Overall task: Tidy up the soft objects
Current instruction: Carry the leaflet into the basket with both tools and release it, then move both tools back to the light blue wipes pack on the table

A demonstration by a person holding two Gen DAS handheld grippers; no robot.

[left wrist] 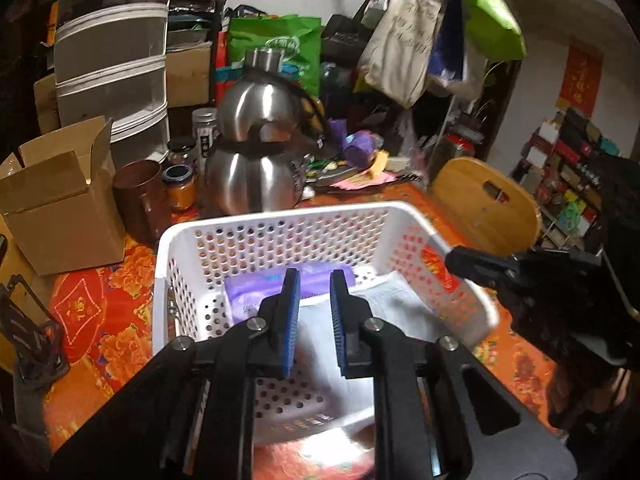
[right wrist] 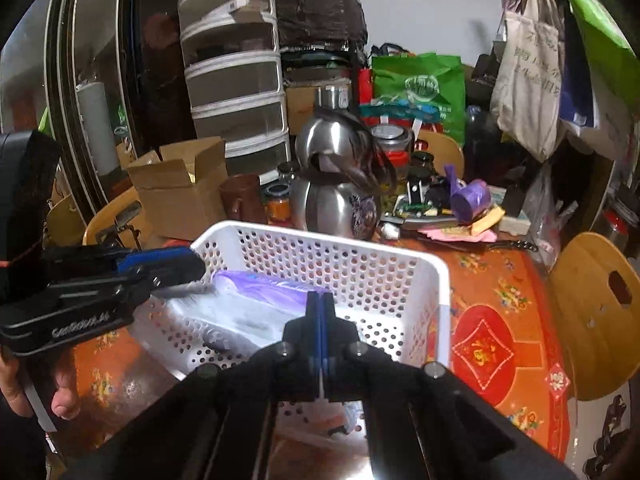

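Note:
A white perforated basket stands on the red flowered tablecloth. Inside lie a purple soft pack and white soft packs. My left gripper hovers over the basket's near side; its blue pads are shut to a narrow slit with nothing between them. In the right wrist view the left gripper reaches over the basket's left rim. My right gripper is shut and empty above the basket's near edge. In the left wrist view the right gripper shows only its black tip, by the right rim.
Two steel kettles, jars, a brown mug and an open cardboard box crowd the table behind the basket. A wooden chair back stands at the right. A hand holds the left gripper.

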